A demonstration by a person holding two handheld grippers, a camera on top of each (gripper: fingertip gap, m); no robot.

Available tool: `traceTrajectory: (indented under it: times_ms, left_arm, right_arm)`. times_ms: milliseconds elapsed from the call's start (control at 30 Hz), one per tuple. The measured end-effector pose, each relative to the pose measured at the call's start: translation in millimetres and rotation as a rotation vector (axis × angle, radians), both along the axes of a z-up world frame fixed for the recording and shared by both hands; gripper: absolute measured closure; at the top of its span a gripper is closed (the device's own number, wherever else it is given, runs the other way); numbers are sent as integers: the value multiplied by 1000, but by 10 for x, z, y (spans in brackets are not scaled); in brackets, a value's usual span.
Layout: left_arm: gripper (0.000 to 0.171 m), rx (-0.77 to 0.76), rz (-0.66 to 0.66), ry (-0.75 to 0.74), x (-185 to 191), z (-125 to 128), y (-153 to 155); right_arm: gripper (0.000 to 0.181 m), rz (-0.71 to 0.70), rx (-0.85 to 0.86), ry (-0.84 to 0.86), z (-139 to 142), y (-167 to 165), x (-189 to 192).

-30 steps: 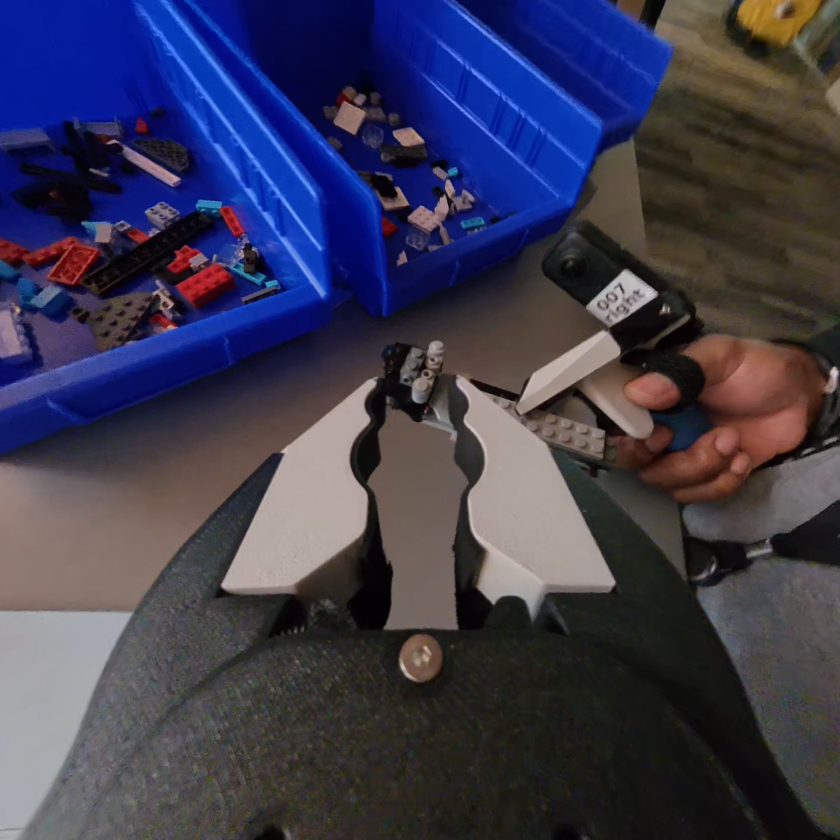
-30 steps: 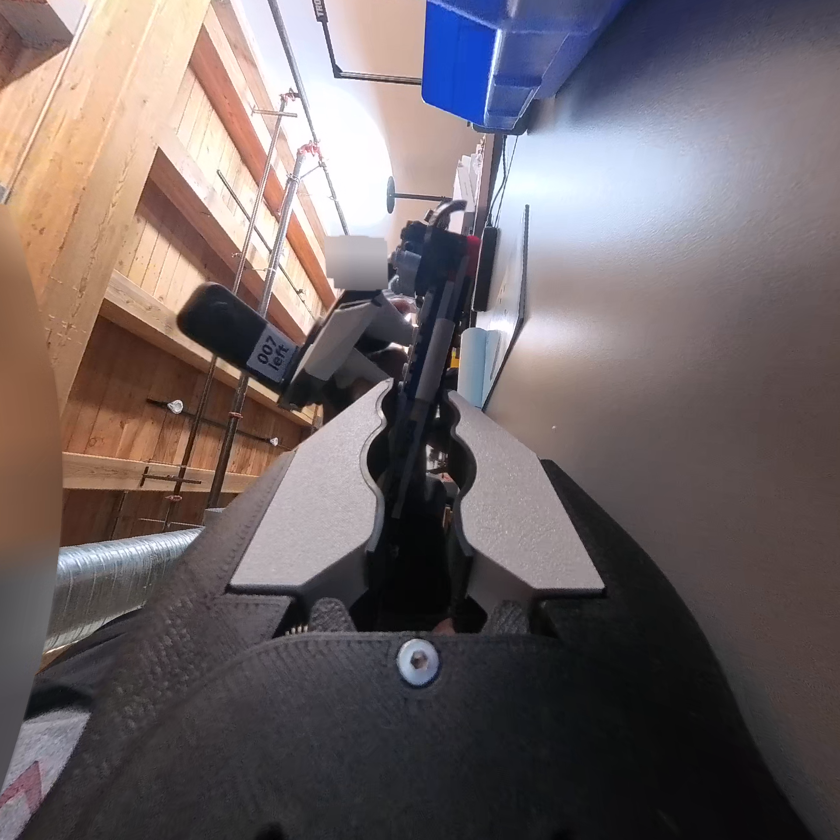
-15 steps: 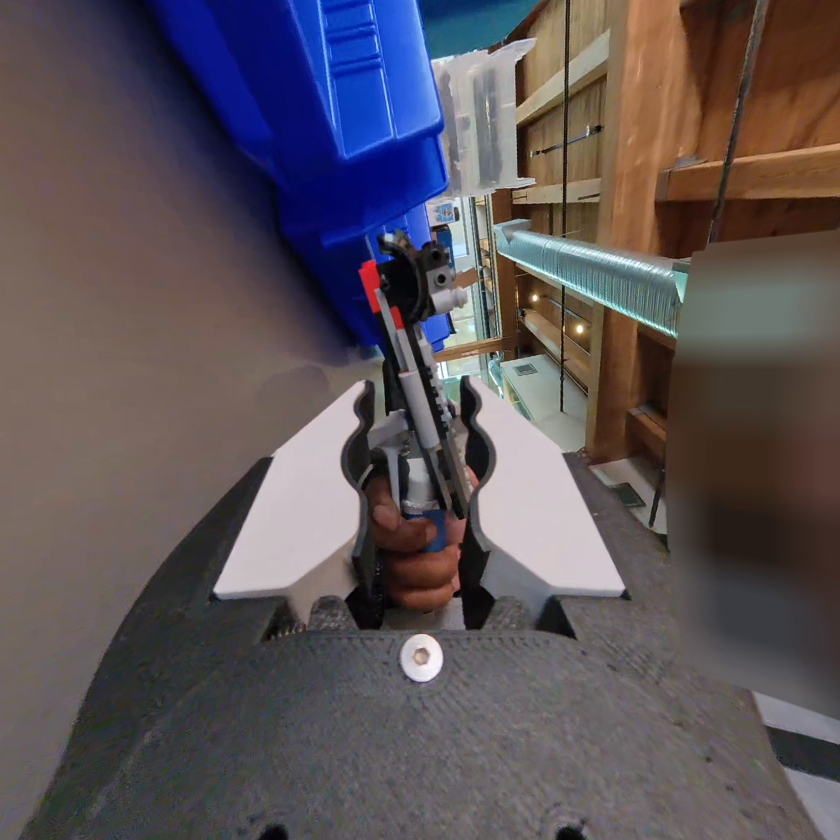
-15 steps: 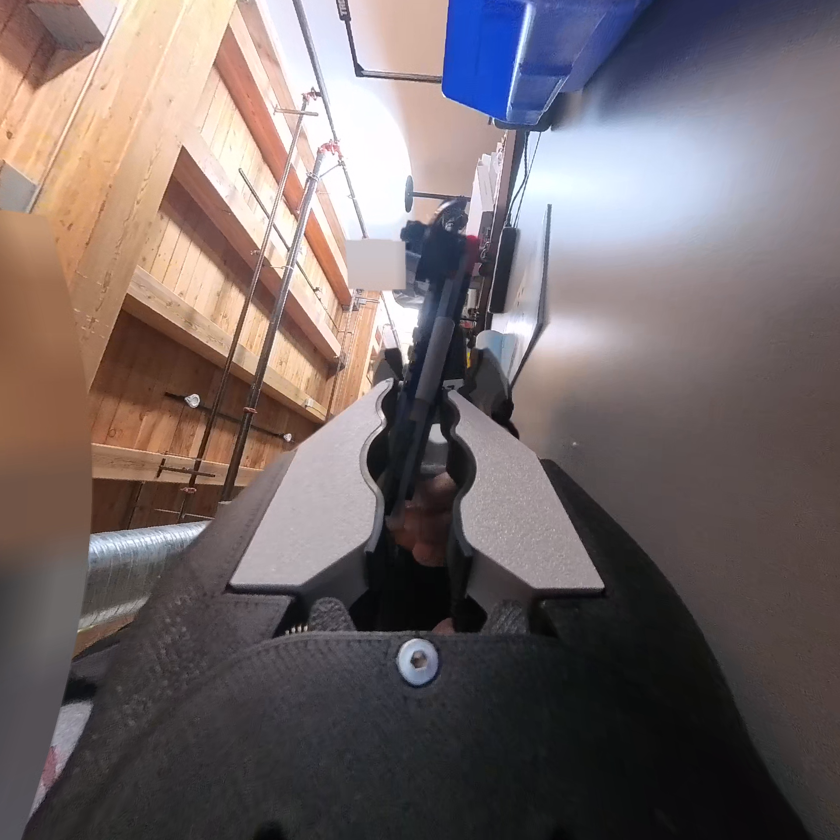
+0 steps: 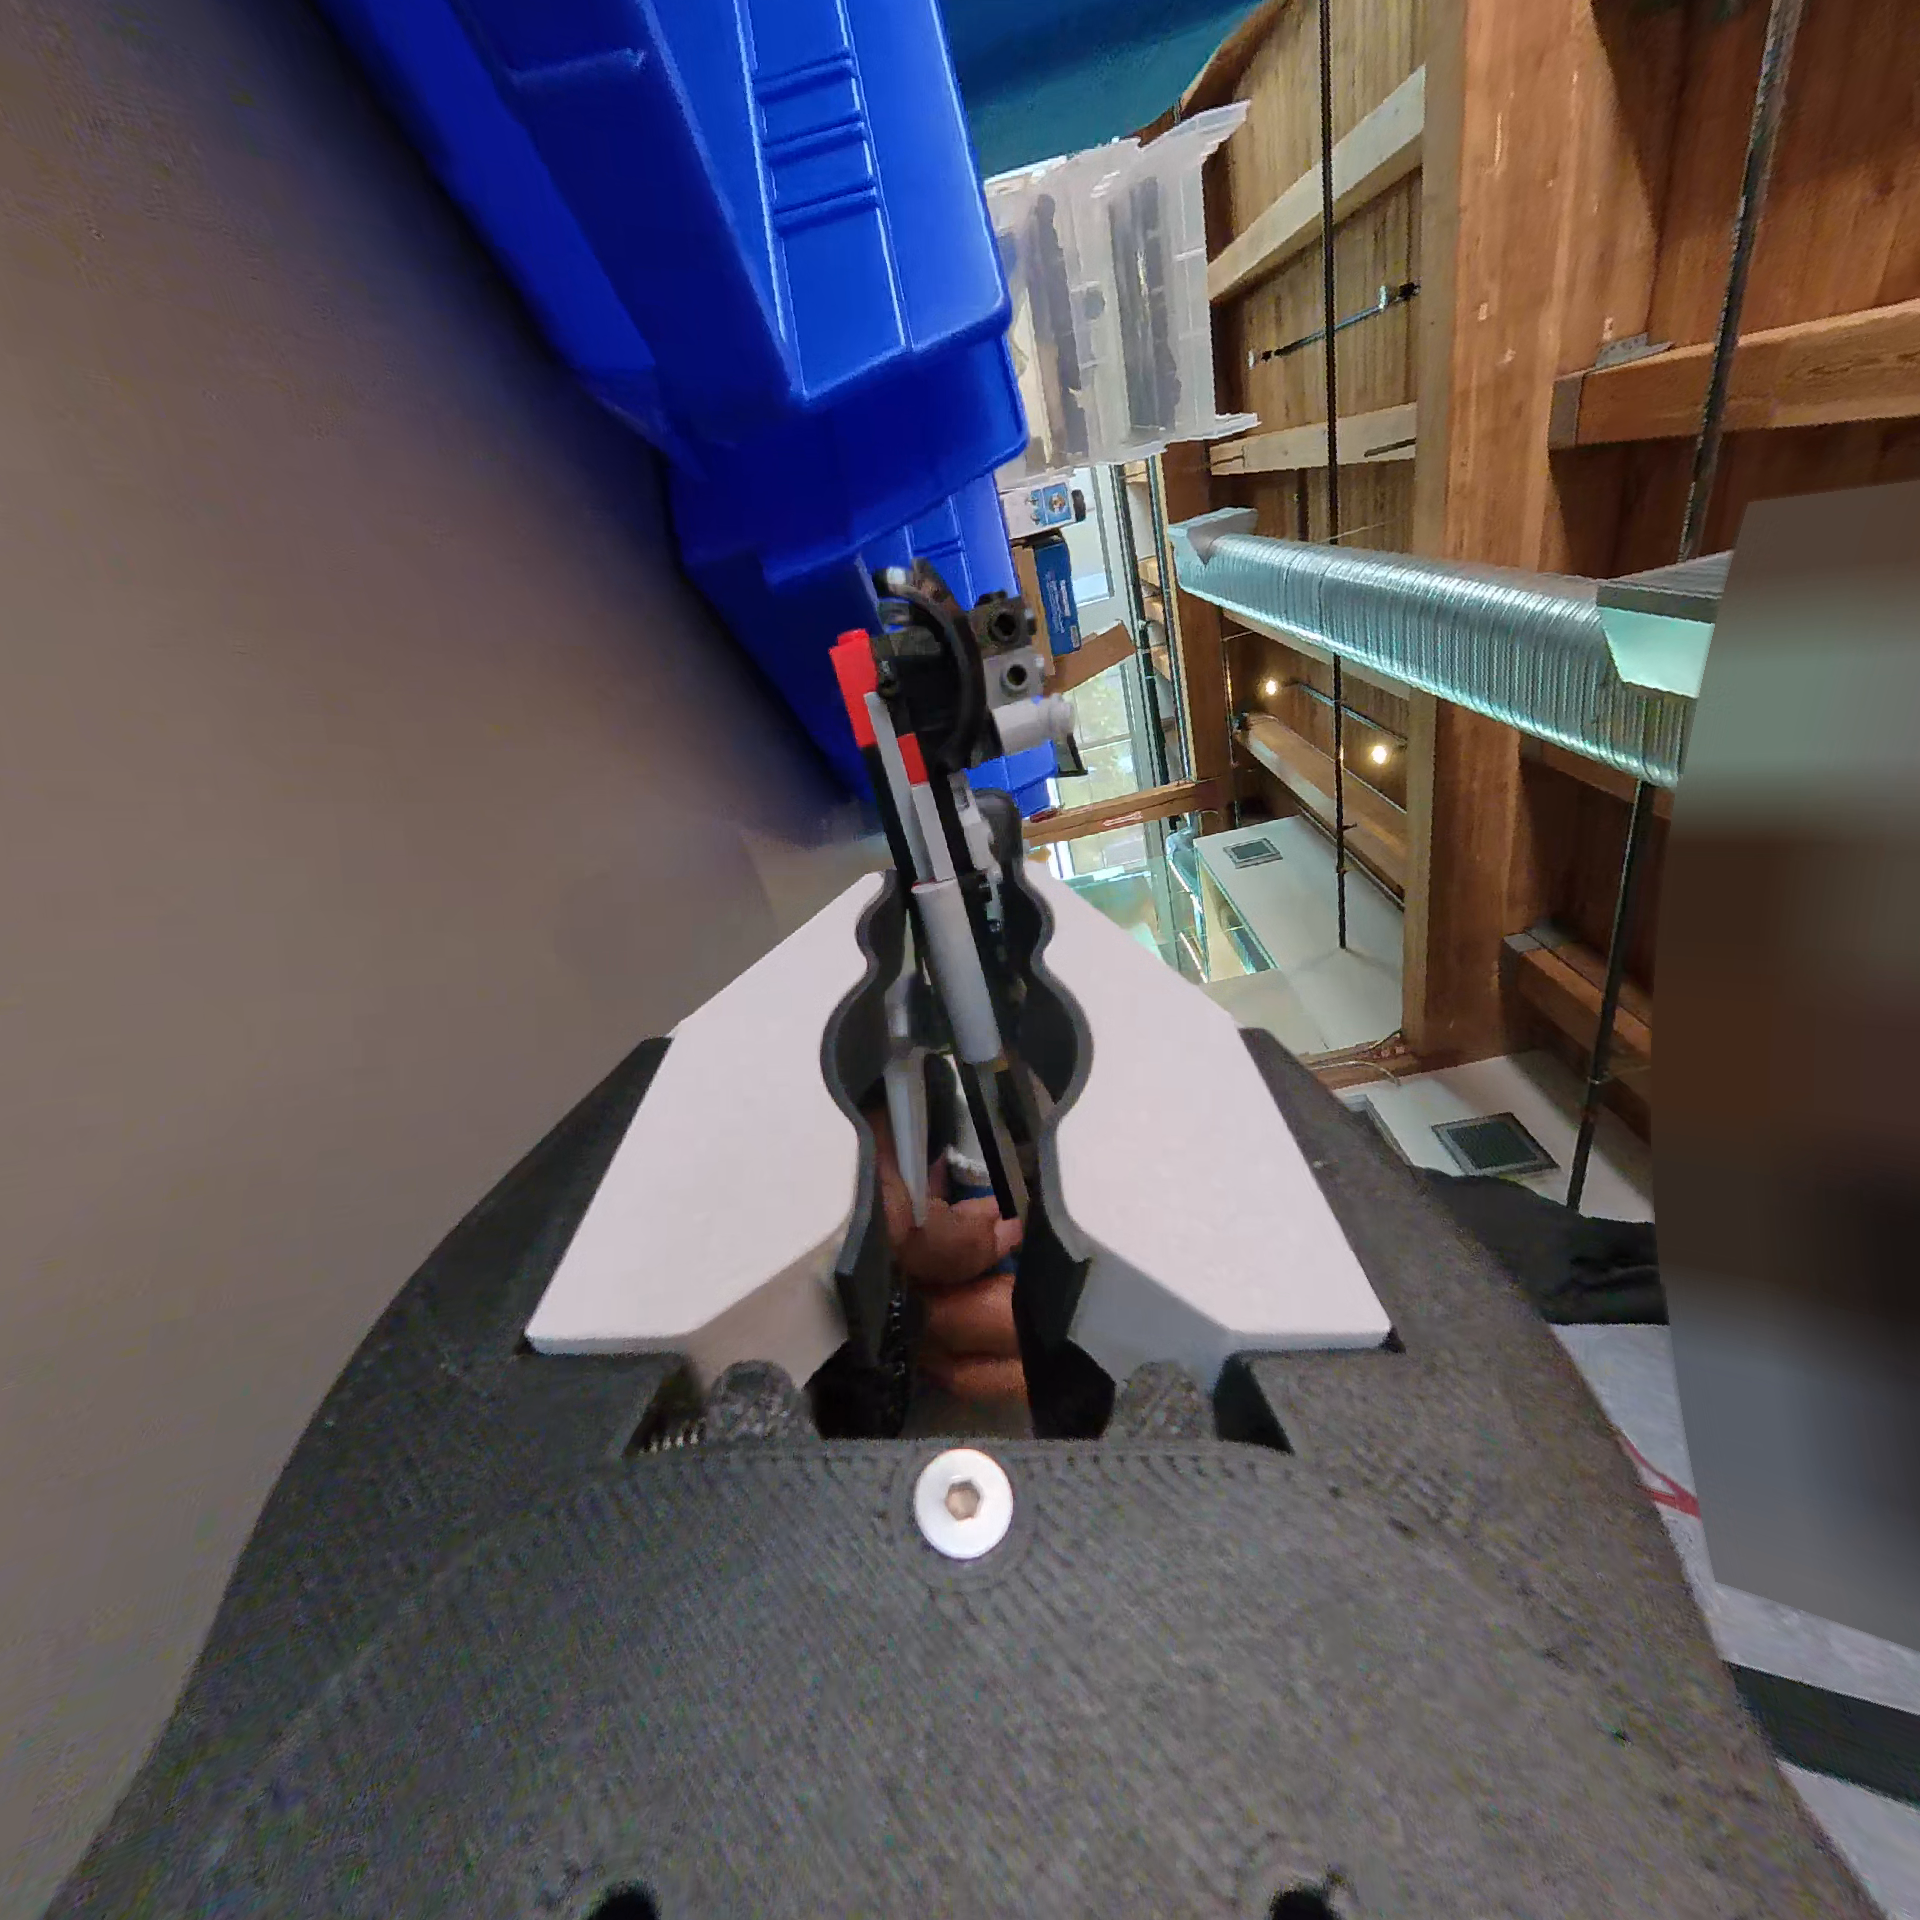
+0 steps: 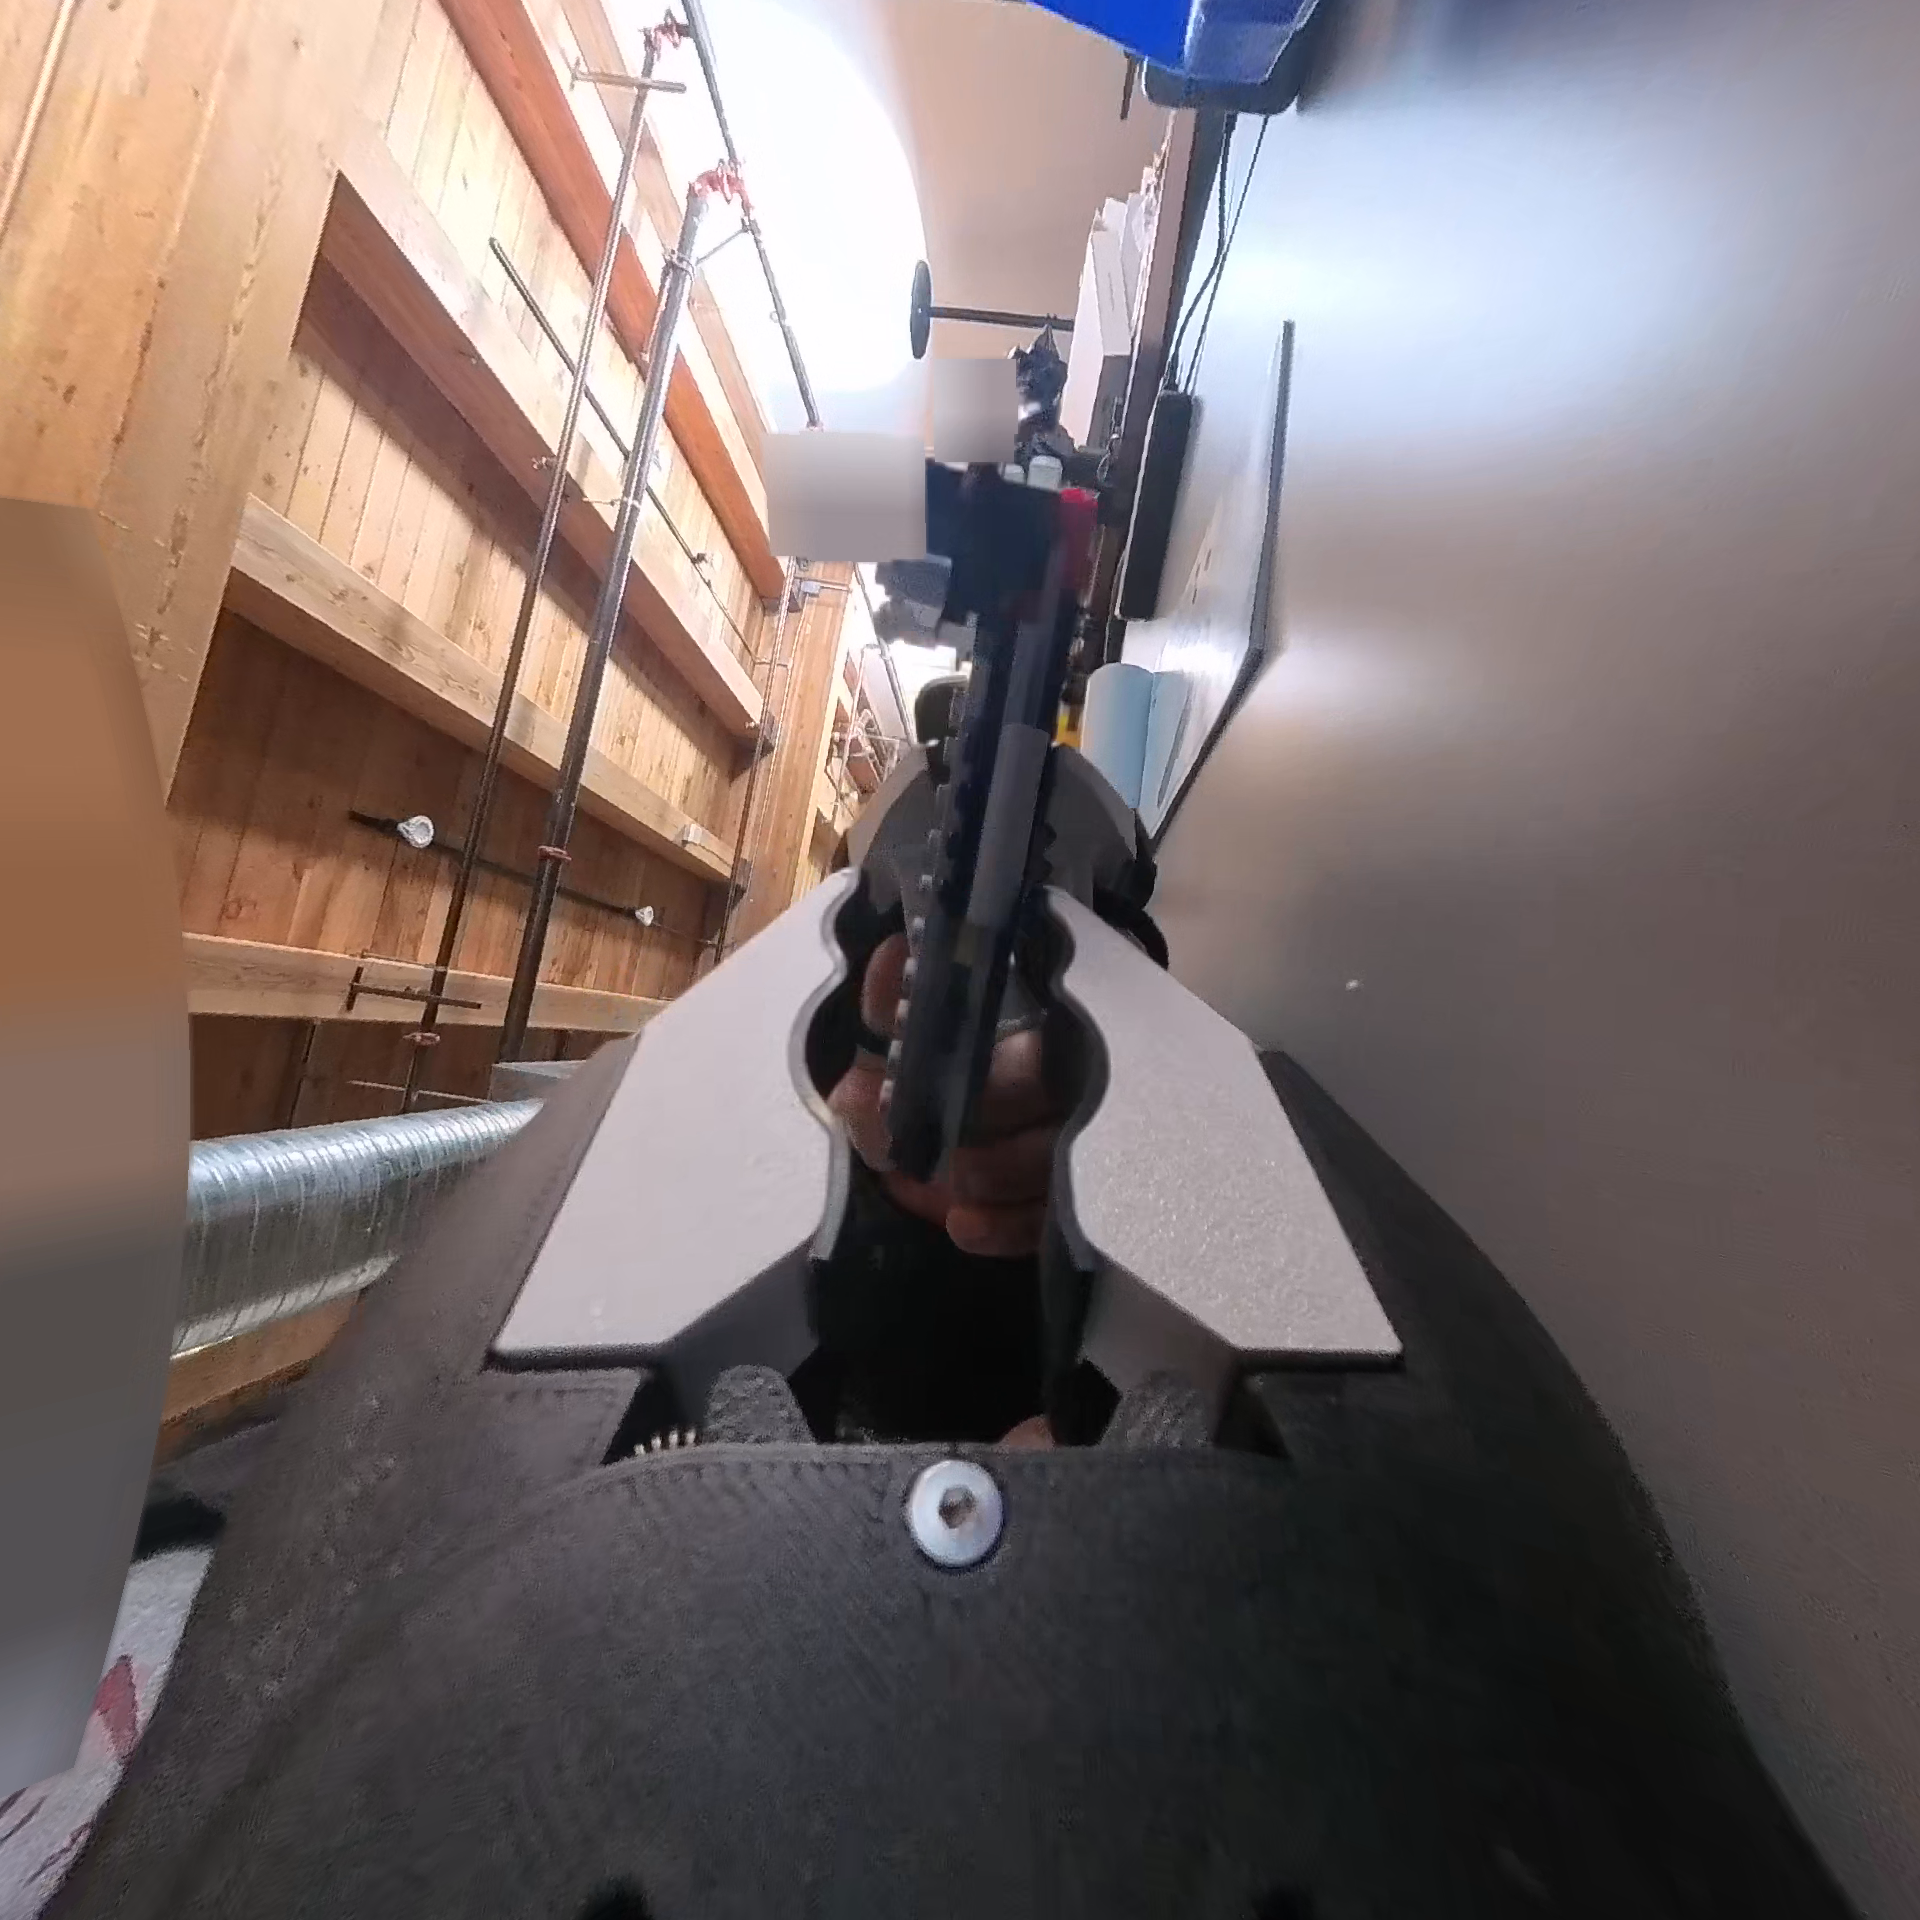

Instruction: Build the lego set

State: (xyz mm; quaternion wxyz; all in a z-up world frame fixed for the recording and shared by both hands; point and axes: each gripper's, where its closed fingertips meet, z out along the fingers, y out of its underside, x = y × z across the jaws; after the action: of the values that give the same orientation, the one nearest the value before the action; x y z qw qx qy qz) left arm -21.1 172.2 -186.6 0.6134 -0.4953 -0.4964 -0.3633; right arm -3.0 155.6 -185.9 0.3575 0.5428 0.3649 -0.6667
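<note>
The lego assembly (image 5: 940,727) is a long, thin build of black, grey and white plates with red pieces and a black-and-grey cluster at its far end. I see it edge-on. My left gripper (image 5: 956,894) is shut on it near the fingertips. The same lego assembly (image 6: 1013,665) runs between the fingers of my right gripper (image 6: 956,894), which is also shut on it. Both views are rolled on their sides and the build is held off the grey table (image 5: 312,623). A hand (image 5: 966,1320) shows behind each pair of fingers, and it also shows in the right wrist view (image 6: 997,1143).
Blue bins (image 5: 810,260) stand on the table just beyond the build. One bin corner (image 6: 1216,42) shows in the right wrist view beside the table (image 6: 1558,727). A clear organiser box (image 5: 1122,291), a metal duct (image 5: 1434,644) and wooden walls lie behind. Less than 4 cm separates the two grippers' tips.
My left gripper has rolled from looking down at the bins onto its side and closed on the lego assembly. The right gripper keeps its hold and has shifted only slightly.
</note>
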Motion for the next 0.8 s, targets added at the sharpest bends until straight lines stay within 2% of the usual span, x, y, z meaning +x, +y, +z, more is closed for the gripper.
traceTrajectory:
  times_ms: [133, 333, 500, 800]
  left_arm:
    - [154, 4, -4, -5, 49, -9, 13]
    - [153, 17, 10, -12, 82, -17, -18]
    - [146, 23, 25, -24, 54, -24, -70]
    - [154, -2, -11, 3, 97, -17, -70]
  right_arm:
    - [146, 5, 5, -6, -10, -5, -32]
    - [161, 52, 19, -6, -24, -57, 6]
    - [162, 59, 24, -18, -42, -65, 15]
    - [158, 86, 7, -16, -23, -97, 44]
